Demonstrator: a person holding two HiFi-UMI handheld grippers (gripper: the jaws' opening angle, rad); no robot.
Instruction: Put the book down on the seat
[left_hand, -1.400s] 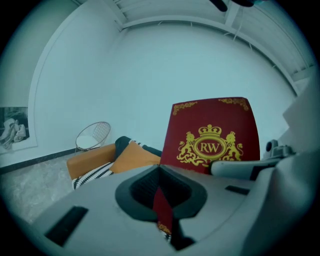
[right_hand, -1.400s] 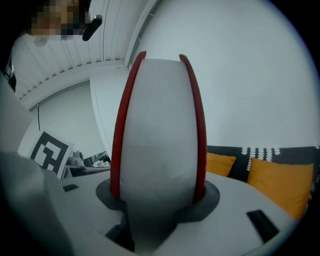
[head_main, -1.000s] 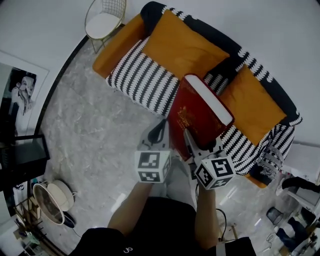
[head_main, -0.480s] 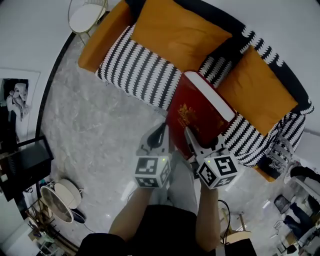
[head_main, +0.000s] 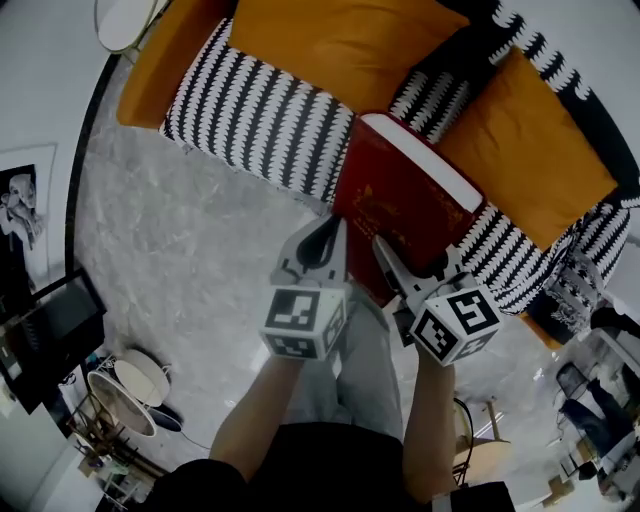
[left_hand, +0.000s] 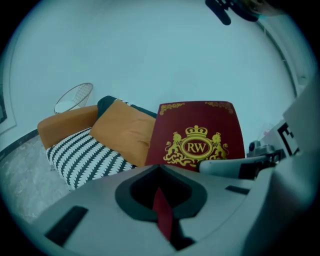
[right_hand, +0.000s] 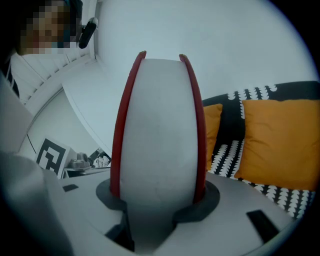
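Observation:
A thick red book (head_main: 400, 200) with a gold crest hangs tilted over the front edge of the black-and-white striped sofa seat (head_main: 255, 110). My right gripper (head_main: 415, 262) is shut on its lower end. The right gripper view shows the white page block (right_hand: 157, 130) and both red covers clamped between the jaws (right_hand: 157, 195). My left gripper (head_main: 322, 240) hovers just left of the book's lower corner, its jaws together. In the left gripper view the crest cover (left_hand: 197, 135) faces me, and a thin red sliver shows in the jaw slot (left_hand: 160, 200). What that sliver is I cannot tell.
Two orange cushions (head_main: 340, 40) (head_main: 525, 140) lean on the sofa's back, and an orange armrest (head_main: 150, 70) ends it at the left. A wire chair (head_main: 125, 15) stands beyond it. Grey marble floor (head_main: 190, 250) lies in front, and a fan (head_main: 125, 400) stands at the lower left.
Both grippers and the book have come down towards the sofa, which now looks larger and nearer. The right gripper's hold on the book is unchanged.

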